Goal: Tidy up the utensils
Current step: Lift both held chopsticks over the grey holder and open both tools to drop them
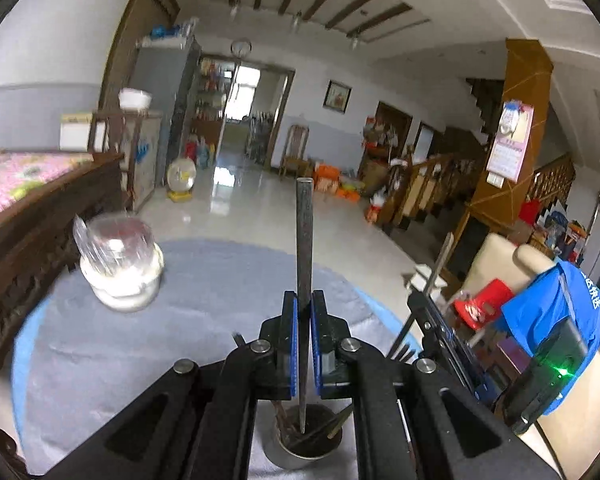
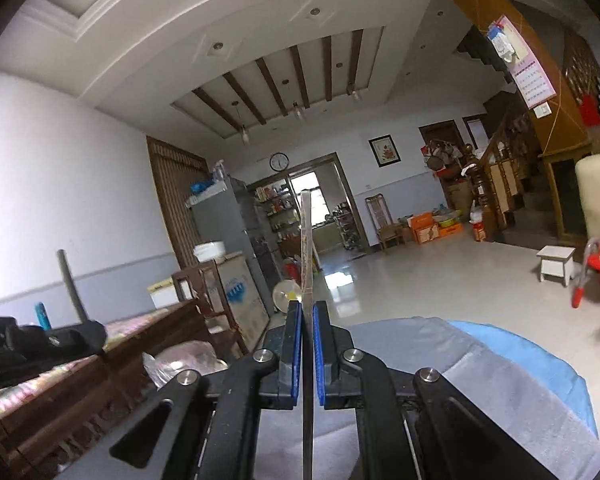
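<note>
Left tongs (image 1: 304,312) clamping upright chopstick (image 1: 304,232), right tongs (image 2: 307,320) level

Left gripper (image 1: 304,308): matt black plastic frame, blue ribbed pads, bright metal pivot pins. 
Dark chopstick (image 1: 304,240): matt, dark grey, finely rough-looking. 
Holder cup (image 1: 306,442): dull metal, smooth wall, dark inside. 
Table cover (image 1: 204,280): grey cloth, matt, lightly creased, over a smooth blue layer at the edge. 
White container (image 1: 122,280): glossy plastic, with crinkled clear film on top. 
Right gripper (image 2: 307,320): same matt black plastic, blue pads, metal pins. 
Pale chopstick (image 2: 307,248): smooth, semi-glossy, faintly patterned; material unclear. 
Floor (image 2: 440,280): polished, reflective tile. 
Bed frame (image 1: 40,216): dark carved wood.
</note>
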`<state>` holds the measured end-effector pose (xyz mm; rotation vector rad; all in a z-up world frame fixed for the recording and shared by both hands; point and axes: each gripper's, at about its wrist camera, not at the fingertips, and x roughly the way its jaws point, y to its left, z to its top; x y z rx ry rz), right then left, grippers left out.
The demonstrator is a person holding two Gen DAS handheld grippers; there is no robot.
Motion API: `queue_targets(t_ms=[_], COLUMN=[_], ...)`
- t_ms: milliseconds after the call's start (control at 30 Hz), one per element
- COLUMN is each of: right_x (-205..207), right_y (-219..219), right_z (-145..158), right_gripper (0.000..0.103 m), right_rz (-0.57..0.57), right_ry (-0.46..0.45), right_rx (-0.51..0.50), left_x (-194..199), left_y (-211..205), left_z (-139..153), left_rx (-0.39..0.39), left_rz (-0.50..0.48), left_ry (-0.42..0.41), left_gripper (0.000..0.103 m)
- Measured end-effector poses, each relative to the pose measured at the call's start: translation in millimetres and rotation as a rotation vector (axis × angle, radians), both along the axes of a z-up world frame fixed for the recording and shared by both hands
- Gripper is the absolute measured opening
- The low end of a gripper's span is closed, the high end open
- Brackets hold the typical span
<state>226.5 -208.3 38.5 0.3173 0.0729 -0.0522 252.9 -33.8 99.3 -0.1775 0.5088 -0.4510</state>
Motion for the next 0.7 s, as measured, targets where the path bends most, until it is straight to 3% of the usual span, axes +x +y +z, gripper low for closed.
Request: queue_targets(t_ms=[300,567,667,700], right_x=[9,-12,-22,-24], right_y=[5,-3,-8,-8], right_z=[-25,-33,-34,-35], right_gripper=[0.007,0.007,0.008,0.008], right_rz=[0.033,0.082,0.125,0.132], right_ry=[0.077,0.144,0.188,0.199], right_rx=[-0.037,-0.021,0.026,0.031], left_x=[14,-2,-12,-15], left_y=[-17,-3,7,10], left_z=[-45,-53,-54,-55], left_rx=[0.073,0.104,0.115,0.124], left_rz=[-0.001,-0.004,-0.005,-0.002], left_ry=[0.108,0.162,0.174,0.178], left_gripper=[0.007,0.007,0.013,0.021])
